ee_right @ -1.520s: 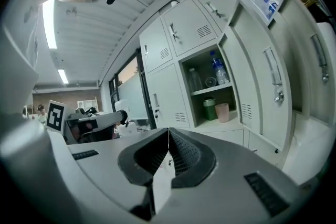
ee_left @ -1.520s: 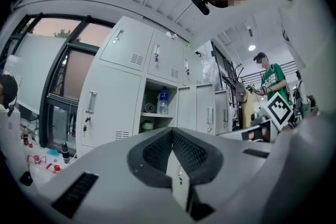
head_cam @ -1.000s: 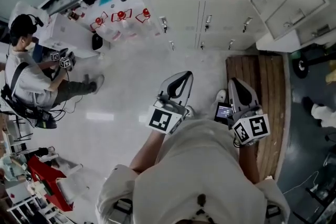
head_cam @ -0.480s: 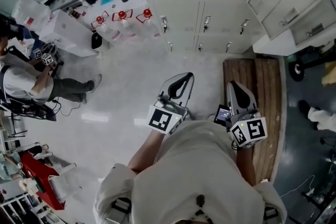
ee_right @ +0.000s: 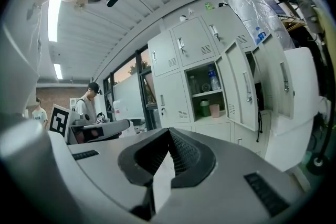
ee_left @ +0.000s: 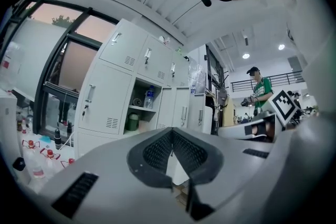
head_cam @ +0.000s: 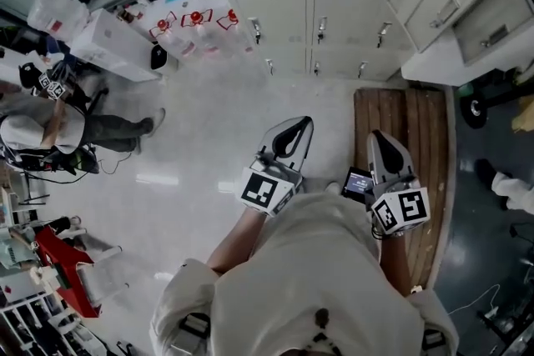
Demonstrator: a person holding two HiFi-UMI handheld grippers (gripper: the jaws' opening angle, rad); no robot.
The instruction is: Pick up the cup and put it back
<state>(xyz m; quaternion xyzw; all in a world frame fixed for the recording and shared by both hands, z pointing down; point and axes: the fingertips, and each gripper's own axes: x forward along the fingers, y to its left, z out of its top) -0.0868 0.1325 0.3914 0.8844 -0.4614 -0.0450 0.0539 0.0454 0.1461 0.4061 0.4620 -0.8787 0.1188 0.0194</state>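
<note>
Left gripper (ee_left: 171,132): jaws are sitting fully together with nothing between them; it is hanging low, near the person's body.
Right gripper (ee_right: 168,132): jaws are meeting as well, and it is empty.
Cup (ee_right: 214,109): the pink cup is standing on the floor of the open locker compartment (ee_right: 205,93), just beside a green container (ee_right: 204,108). A bottle (ee_right: 212,80) is standing on the shelf above. The cup is well apart from both grippers.
Step in hand (judgement): the reach is not yet beginning.
Doing it well (judgement): one gripper should be opening before entering the compartment and travelling level. It should take the cup on the side away from the green container, close gently, then lift low under the shelf.
Writing: the marker cubes (head_cam: 265,190) are showing square black-and-white patterns only. A small screen (head_cam: 359,182) is glowing, its text too small to read. The bottle label is illegible, and no brand is showing.
</note>
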